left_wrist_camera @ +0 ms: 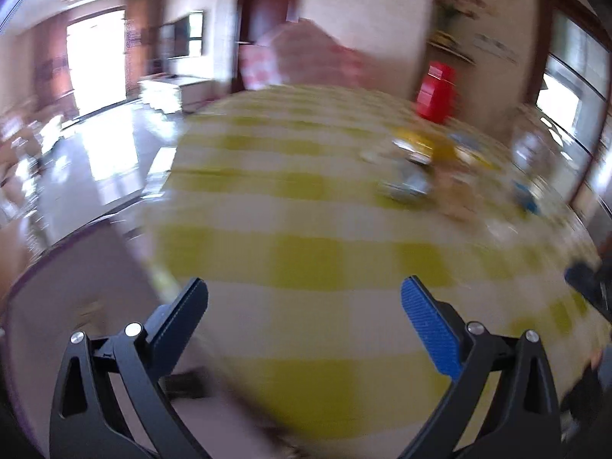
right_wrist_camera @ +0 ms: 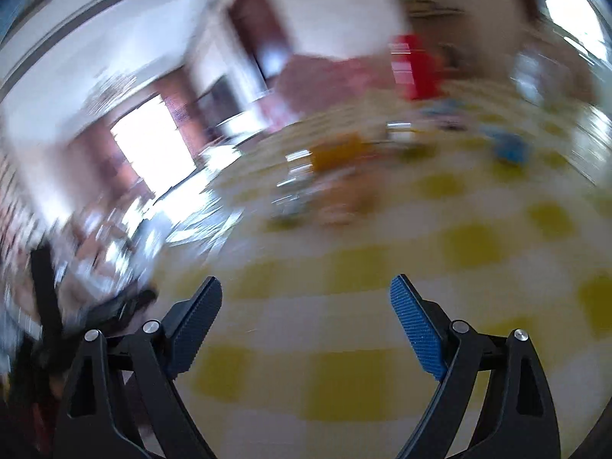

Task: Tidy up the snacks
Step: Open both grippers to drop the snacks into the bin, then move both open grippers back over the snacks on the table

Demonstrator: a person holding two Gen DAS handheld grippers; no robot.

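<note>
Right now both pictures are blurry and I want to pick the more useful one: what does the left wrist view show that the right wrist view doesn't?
Only the left wrist view: the other gripper's dark tip at the right edge. Only the right wrist view: nothing distinct that I can make out. Both: open, empty fingers, the yellow checked tablecloth, a red box and blurred snack packets.

The snacks [left_wrist_camera: 417,168] lie in a loose cluster on the far right part of the bench [left_wrist_camera: 306,260], which has a yellow and white checked cloth. Because of the blur only colours can be told: a yellow-orange packet [right_wrist_camera: 336,155], some silvery and blue-grey wrappers [left_wrist_camera: 407,187], and a blue piece [right_wrist_camera: 510,149] a little apart to the right. A red box [left_wrist_camera: 436,90] stands upright behind them at the far edge.
</note>
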